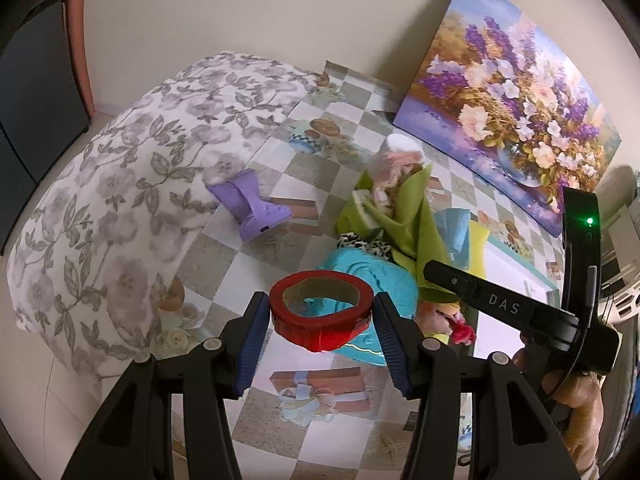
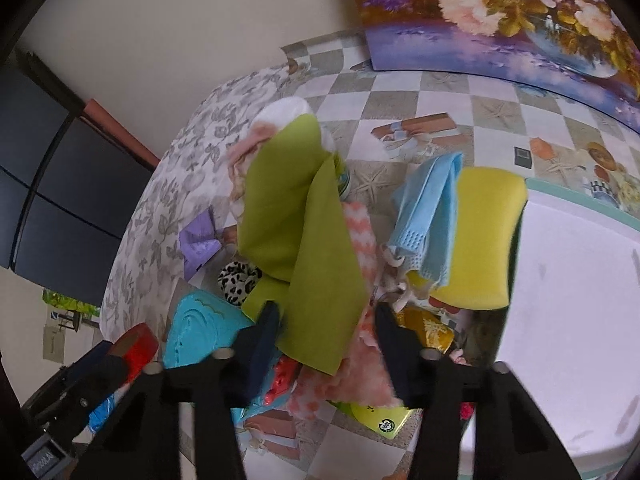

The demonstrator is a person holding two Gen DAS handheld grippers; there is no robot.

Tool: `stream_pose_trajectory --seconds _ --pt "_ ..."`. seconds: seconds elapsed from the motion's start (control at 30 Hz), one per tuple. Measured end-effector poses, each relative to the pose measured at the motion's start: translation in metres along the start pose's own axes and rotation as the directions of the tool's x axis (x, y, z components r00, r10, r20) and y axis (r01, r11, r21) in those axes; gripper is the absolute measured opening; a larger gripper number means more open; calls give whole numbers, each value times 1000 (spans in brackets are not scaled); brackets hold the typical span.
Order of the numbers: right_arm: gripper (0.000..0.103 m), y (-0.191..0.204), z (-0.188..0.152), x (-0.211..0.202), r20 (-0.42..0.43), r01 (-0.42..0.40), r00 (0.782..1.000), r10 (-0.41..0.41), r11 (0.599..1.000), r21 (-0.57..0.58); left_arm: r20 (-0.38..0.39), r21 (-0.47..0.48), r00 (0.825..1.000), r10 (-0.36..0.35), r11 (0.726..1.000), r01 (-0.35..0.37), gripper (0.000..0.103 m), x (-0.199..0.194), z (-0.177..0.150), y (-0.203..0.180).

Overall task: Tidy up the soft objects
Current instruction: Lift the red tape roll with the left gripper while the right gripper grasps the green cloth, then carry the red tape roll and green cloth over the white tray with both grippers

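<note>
My left gripper [image 1: 320, 312] is shut on a red tape roll [image 1: 321, 316] and holds it above the checkered tablecloth [image 1: 256, 256]. A heap lies ahead: a green cloth [image 1: 412, 216], a blue cloth [image 1: 454, 232], a yellow sponge [image 2: 486, 236], a leopard-print piece [image 2: 236, 280], a turquoise moulded piece [image 1: 372, 276]. My right gripper [image 2: 326, 328] stands open around the hanging green cloth [image 2: 312, 248] and a pink-and-white fuzzy cloth [image 2: 360, 368]; its pads do not press them. The red roll also shows in the right wrist view [image 2: 136, 344].
A purple toy boot [image 1: 252, 208] lies by a floral pillow [image 1: 120, 184] at the left. A flower painting [image 1: 516, 100] leans on the wall. A white board [image 2: 572, 300] lies at the right. A white-lidded jar [image 1: 396, 156] stands behind the heap.
</note>
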State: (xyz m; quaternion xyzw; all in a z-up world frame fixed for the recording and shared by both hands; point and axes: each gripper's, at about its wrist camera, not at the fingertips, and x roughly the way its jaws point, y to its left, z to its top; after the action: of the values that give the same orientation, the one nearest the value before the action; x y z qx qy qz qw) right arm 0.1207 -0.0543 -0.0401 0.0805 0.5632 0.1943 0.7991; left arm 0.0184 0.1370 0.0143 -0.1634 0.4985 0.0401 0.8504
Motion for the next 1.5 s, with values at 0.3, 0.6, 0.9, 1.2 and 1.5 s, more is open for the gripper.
stream_pose_trajectory --seconds 0.3,0.6,0.9,1.2,1.5 --pt "7 7 3 -11 44 -32 998 33 999 -24 -21 -17 1000 21 1000 -21 55 8 5 3" --pt "5 5 8 -31 103 -135 986 134 991 -1 -22 -37 998 54 998 -55 55 12 22 -11" --pt "3 -6 15 -76 219 -313 929 299 949 30 12 -48 999 49 998 -48 55 1 42 -43" --pt "3 -20 10 -176 444 -396 817 367 918 -31 121 20 993 5 1000 -8 55 -39 52 -99" --pt "3 -61 -14 -261 616 -280 755 224 960 -6 162 131 984 -69 990 48 55 -57 42 -174"
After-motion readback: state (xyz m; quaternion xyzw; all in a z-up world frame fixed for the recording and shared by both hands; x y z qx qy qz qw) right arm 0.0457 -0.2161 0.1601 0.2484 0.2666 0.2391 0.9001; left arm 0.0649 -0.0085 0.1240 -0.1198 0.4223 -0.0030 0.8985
